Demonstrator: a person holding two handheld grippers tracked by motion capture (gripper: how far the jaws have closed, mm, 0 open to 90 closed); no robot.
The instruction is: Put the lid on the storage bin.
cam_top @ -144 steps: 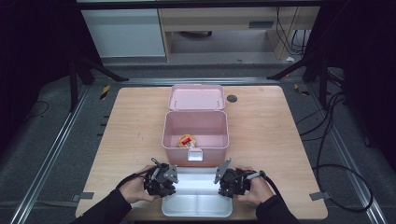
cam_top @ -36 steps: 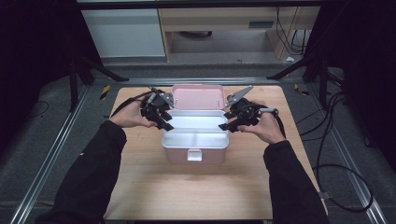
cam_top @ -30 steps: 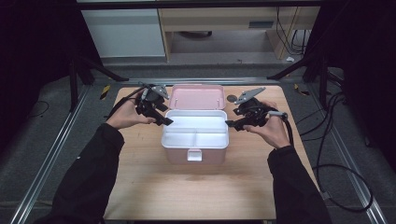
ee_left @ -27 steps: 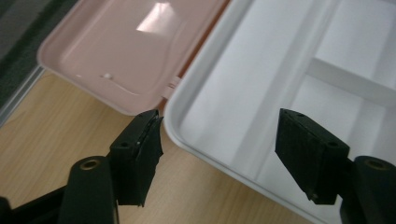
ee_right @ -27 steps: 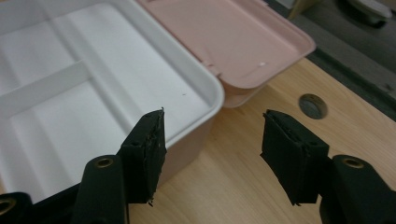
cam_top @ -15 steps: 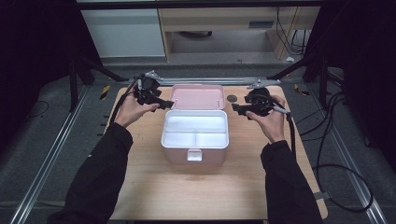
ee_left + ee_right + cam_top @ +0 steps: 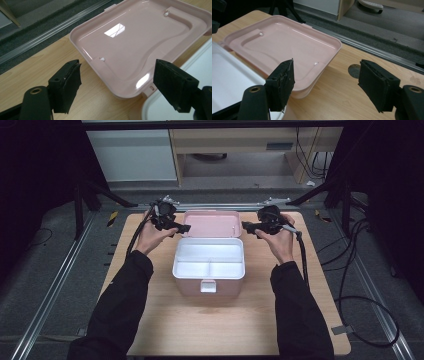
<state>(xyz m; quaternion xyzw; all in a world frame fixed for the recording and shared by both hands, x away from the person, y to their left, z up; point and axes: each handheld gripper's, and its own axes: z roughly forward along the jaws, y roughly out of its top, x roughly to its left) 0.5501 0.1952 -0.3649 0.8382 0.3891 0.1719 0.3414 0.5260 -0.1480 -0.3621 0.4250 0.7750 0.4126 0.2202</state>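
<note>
Pink box (image 7: 209, 285) mid-table, white tray (image 7: 210, 260) inside, lid (image 7: 214, 224) flat behind.

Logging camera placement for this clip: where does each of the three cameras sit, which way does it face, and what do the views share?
High view: above the person's side, looking forward and down on the table; both forearms, left gripper and right gripper show.
Left gripper view: rides the left gripper, facing the pink lid lying open; its open jaws show.
Right gripper view: rides the right gripper, facing the lid's other end; its open jaws show.
Shared: all three see the lid and the white tray.
</note>
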